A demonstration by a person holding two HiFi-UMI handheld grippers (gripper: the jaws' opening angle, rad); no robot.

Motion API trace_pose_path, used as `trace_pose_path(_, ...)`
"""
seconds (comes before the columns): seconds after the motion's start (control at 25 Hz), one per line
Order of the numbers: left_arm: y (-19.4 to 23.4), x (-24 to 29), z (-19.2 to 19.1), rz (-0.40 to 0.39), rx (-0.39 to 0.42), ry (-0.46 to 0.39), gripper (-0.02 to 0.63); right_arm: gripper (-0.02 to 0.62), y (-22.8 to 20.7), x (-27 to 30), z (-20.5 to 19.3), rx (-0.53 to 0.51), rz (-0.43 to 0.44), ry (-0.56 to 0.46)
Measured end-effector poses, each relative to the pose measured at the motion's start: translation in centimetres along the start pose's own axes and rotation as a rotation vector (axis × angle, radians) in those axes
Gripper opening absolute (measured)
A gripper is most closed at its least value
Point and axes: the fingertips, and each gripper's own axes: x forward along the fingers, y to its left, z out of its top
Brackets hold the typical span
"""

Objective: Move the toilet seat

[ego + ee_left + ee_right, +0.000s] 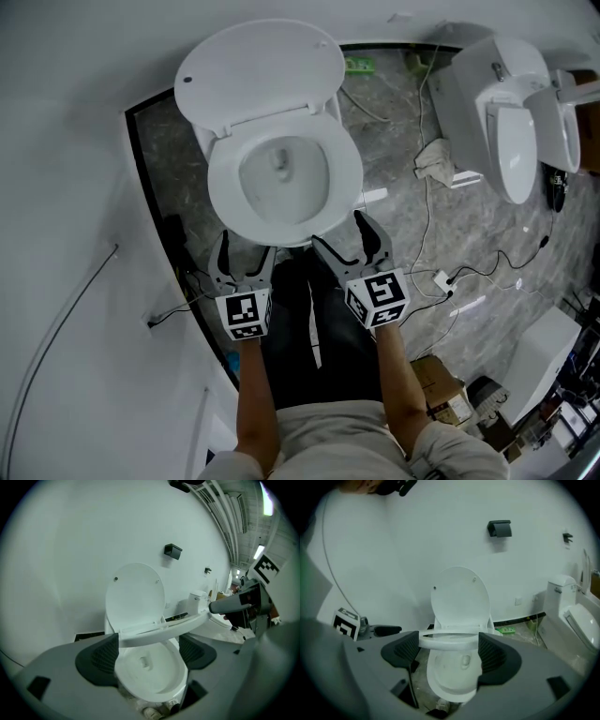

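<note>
The white toilet has its lid [258, 70] up against the wall. Its seat ring [345, 178] is tilted up off the bowl [150, 677], hinged at the back. My left gripper [246, 253] and right gripper [339, 232] sit side by side at the seat's front rim, both open. In the left gripper view the seat [164, 632] runs slanting above the two dark pads [101, 656]. In the right gripper view the seat's front edge [449, 641] spans level between the pads [494, 656]. I cannot tell whether it rests on the fingers.
A second toilet [506, 122] stands at the right. Cables [427, 216] and a white plug lie on the marbled floor, with a cardboard box [441, 384] near my right arm. The white wall [66, 187] curves along the left. A black holder [499, 528] hangs on it.
</note>
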Motion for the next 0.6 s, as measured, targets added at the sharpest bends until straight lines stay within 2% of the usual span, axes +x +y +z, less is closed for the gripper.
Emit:
trace_pose_path(0.2, 0.1, 0.1, 0.7, -0.002, -0.009, -0.012, 0.412, 0.416, 1.5, -0.3, 0.1, -0.177, 0.042, 0.026)
trace_pose_path(0.36, 0.0, 0.2, 1.5, -0.012, 0.001, -0.016, 0.388, 0.401, 1.7, -0.2, 0.6, -0.234, 0.062, 0.027)
trace_pose_path(0.52, 0.0, 0.3, 2.1, -0.014, 0.007, -0.018, 0.371, 0.321, 1.0, 0.0, 1.0, -0.288, 0.027, 0.034)
trace_pose_path(0.6, 0.1, 0.3, 2.4, -0.014, 0.008, -0.021, 0.37, 0.318, 0.9, 0.2, 1.3, -0.292, 0.024, 0.033)
